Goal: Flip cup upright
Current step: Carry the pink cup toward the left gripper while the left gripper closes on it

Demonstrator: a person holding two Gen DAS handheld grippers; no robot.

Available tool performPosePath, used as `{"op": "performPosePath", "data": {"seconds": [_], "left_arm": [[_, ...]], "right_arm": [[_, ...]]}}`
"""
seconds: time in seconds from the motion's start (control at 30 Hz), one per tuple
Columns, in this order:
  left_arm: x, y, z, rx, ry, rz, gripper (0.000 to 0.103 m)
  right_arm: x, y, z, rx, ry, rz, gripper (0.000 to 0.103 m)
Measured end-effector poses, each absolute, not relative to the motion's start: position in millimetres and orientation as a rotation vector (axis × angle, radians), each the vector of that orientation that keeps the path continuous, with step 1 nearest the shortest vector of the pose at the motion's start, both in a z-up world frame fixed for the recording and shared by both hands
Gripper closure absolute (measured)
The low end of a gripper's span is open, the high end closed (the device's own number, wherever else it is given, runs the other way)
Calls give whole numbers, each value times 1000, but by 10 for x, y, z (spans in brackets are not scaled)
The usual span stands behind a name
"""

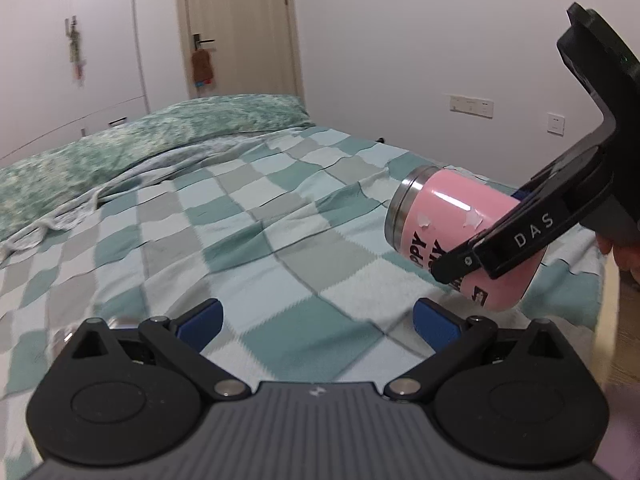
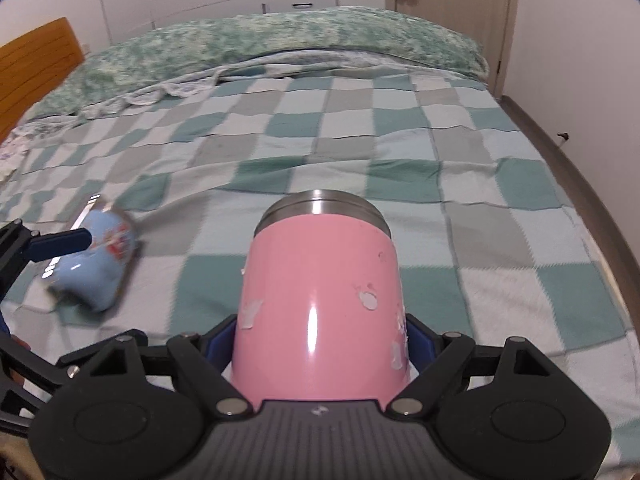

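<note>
A pink metal cup [image 2: 320, 300] with a steel rim and peeling paint is clamped between the blue pads of my right gripper [image 2: 320, 344], lying along the fingers with its steel end pointing away. In the left wrist view the same pink cup [image 1: 444, 220] hangs tilted above the bed, held by the right gripper [image 1: 520, 236]. My left gripper [image 1: 316, 322] is open and empty, low over the checked blanket. A light blue cup [image 2: 96, 264] lies on its side on the blanket at left, beside a left fingertip [image 2: 64, 242]; it is blurred.
The bed is covered with a green, grey and white checked blanket [image 2: 400, 140]. A green pillow [image 2: 280, 40] lies along the far side. A wooden headboard [image 2: 36, 64] stands far left. The bed's right edge [image 2: 592, 200] drops to the floor by the wall.
</note>
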State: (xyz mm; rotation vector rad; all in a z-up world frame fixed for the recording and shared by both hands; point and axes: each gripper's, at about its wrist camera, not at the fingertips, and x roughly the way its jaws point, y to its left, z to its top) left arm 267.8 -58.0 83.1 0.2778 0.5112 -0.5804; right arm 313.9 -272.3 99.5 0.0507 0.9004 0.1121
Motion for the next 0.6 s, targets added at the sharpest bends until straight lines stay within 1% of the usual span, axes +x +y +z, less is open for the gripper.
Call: {"op": "performPosePath", "data": {"seconds": [0.23,0.37,0.47,0.5,0.6], "left_arm": [[2103,-236,806,256,559,-491,0],[1807,-108,751,222,572,-460,0],[1619,-53,734,187,575,-435,0],[1568,-39,728,179,579,-426,0],[1427,-13,717,172,590,-405,0]], "right_arm": [[2675,-2380,926,85,918,176,20],[2498,-2258,697,105,961,187,20],[2469,-2229,364,135,1034,153,20],[2439,-2224,277,142,1023,150,19],[2361,-2188,297,143,987,142,20]]}}
